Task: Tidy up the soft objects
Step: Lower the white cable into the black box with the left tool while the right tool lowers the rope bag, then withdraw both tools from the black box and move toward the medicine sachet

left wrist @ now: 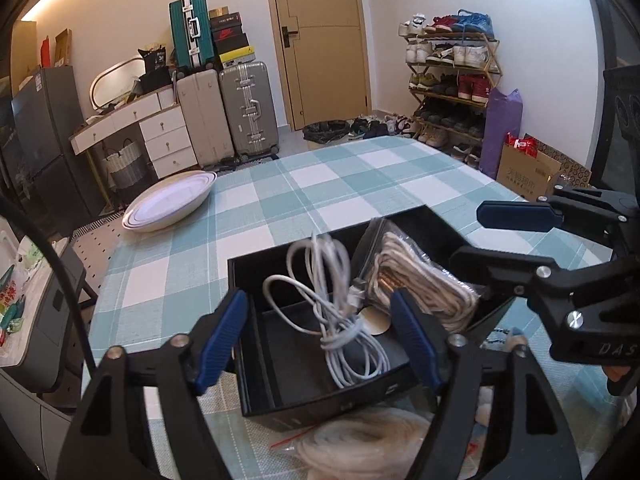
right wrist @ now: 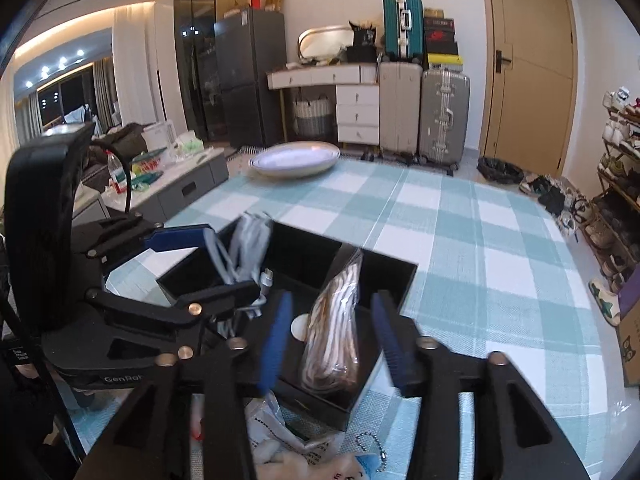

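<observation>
1. Black, open-topped divided box sits on the teal-and-white checked tablecloth; in it we see a loose white coiled cable in one compartment and a clear bag of cream braided rope in the next.
2. Left gripper: jaws spread wide around the cable, holding nothing.
3. Right gripper: jaws apart, straddling the bagged rope, no contact seen.
4. We judge the boxing step partly done: a bagged white rope coil lies just outside the box's near wall.
5. Next move, we judge: withdraw, then grasp that coil.
</observation>
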The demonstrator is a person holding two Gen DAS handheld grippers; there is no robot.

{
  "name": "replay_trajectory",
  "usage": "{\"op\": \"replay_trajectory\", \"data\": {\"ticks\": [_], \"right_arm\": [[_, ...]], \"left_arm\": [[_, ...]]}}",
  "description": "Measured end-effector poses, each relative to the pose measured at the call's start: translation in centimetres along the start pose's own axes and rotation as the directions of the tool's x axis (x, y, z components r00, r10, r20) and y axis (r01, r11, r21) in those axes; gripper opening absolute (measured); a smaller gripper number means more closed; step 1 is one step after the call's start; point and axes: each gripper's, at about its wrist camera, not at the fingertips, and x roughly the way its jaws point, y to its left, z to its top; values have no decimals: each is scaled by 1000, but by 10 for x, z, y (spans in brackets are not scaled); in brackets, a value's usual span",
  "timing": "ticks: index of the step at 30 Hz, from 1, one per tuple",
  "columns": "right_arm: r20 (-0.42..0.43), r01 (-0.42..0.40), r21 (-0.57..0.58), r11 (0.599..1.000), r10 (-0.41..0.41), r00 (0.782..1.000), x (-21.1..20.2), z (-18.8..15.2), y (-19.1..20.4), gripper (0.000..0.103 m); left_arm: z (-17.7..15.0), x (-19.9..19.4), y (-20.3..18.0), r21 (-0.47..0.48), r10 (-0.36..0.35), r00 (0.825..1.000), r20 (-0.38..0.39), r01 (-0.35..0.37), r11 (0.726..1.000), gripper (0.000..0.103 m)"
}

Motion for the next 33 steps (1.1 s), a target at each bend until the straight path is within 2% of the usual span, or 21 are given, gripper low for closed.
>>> {"op": "replay_trajectory", "data": {"ticks": [1,2,3,6,14,26,33], "right_arm": [[5,5,1,1000,-5,1000,-4,1,-1,55],[10,10,1,1000,-10,1000,-10,1,-1,68],[15,16,5,1000,-16,1000,-14,0,-1,85],[28,14,38,999,-15,1000,-30,-4,-3,101],[0,14,63,998,-14,1000,-52,-27,8,103],[-45,-1,88,996,5,999,-62,-57,19,103],[-57,1,102,995,4,998,-65,-67,21,103]], "left_arm": [[0,-6,0,-6,-5,1000,12,5,1000,88],[1,-12,1,-13,-11,1000,22,11,1000,92],[1,-19,2,-21,-16,999,30,17,1000,97],[-2,-37,5,-43,-14,998,55,17,999,103],[-21,-73,9,-93,-8,998,56,13,996,103],[-58,-81,9,-154,26,1000,8,-24,988,103],[-66,-84,11,-174,33,999,-2,-33,984,103]]}}
